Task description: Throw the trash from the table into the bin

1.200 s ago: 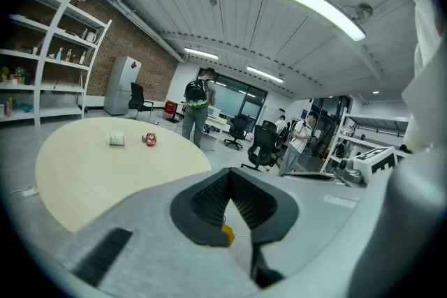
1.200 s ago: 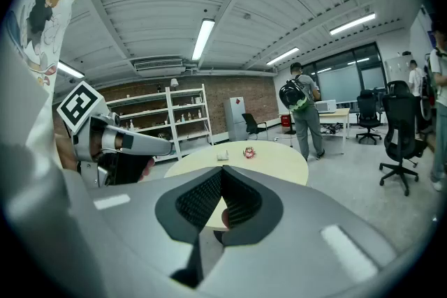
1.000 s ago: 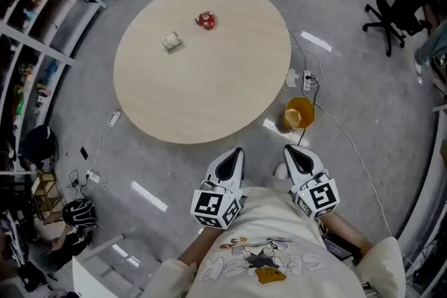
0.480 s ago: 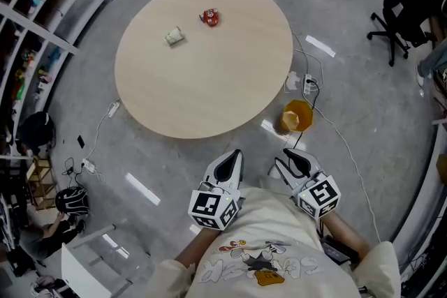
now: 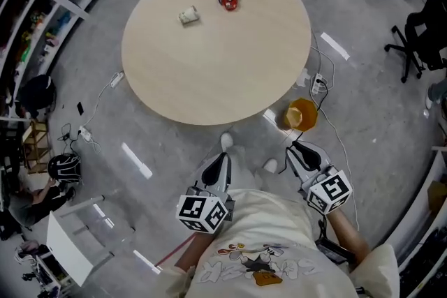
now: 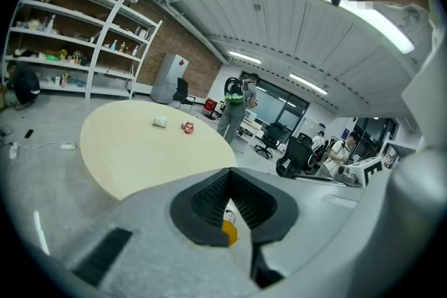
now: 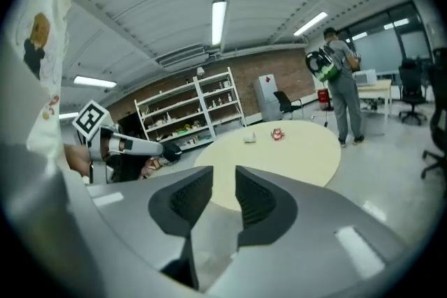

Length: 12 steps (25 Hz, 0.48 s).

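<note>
The round table (image 5: pixel 209 73) is pale beige, with one crumpled red scrap (image 5: pixel 228 1) and one off-white scrap (image 5: pixel 188 15) on it. The bin (image 5: pixel 302 114) is orange against a grey floor (image 5: pixel 391 122) streaked with white glare. The left gripper (image 5: pixel 222 157) and right gripper (image 5: pixel 297 148) are light grey with black ribbed pads, each marker cube (image 5: pixel 202 211) patterned in black-and-white squares. The shirt (image 5: pixel 279 220) is cream with a black, white and orange cartoon print, the shelves (image 6: pixel 103 45) white before a reddish-brown brick wall (image 6: pixel 183 38), the office chairs (image 5: pixel 419 31) black.
</note>
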Motion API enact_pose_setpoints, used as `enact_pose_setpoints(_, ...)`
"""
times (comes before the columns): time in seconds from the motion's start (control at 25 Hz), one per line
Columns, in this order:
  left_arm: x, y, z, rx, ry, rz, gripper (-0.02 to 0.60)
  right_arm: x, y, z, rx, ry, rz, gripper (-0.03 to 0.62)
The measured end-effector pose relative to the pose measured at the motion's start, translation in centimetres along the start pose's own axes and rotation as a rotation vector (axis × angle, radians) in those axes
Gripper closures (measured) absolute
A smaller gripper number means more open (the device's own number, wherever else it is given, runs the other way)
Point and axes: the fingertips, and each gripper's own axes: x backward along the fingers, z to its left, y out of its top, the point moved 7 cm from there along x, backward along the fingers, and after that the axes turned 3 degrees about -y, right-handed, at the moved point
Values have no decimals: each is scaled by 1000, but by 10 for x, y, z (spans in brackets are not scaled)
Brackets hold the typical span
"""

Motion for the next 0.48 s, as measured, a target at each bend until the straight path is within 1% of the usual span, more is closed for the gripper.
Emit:
enact_pose_setpoints(0.04,-6,4,6,10,-4,2,577,-7,0,-5,-50,23,16,478)
enact_pose_setpoints(0.08,-14,10,13,10,-9,3,577,-14,2,-10,-76,34,31,473)
enact_pose_setpoints(0.16,-31,28,32,15,-23,6,577,-30,13,-18,-63,14,41,527)
enact_pose_setpoints(0.28,-51,58,54,13,-60,-13,577,-52,39,-22,-3,-27,13,521)
enact_pose_setpoints(0.36,-62,72,70,-2,-82,-21,577,-66,52,-30,21,-113,-17,584)
enact_pose_setpoints(0.4,-68,79,79,-7,-93,-19,577,-76,56,-33,28,-148,-25,586)
enact_pose_setpoints(0.48,-80,89,93,-4,-108,-4,577,-95,60,-37,47,-165,6,586)
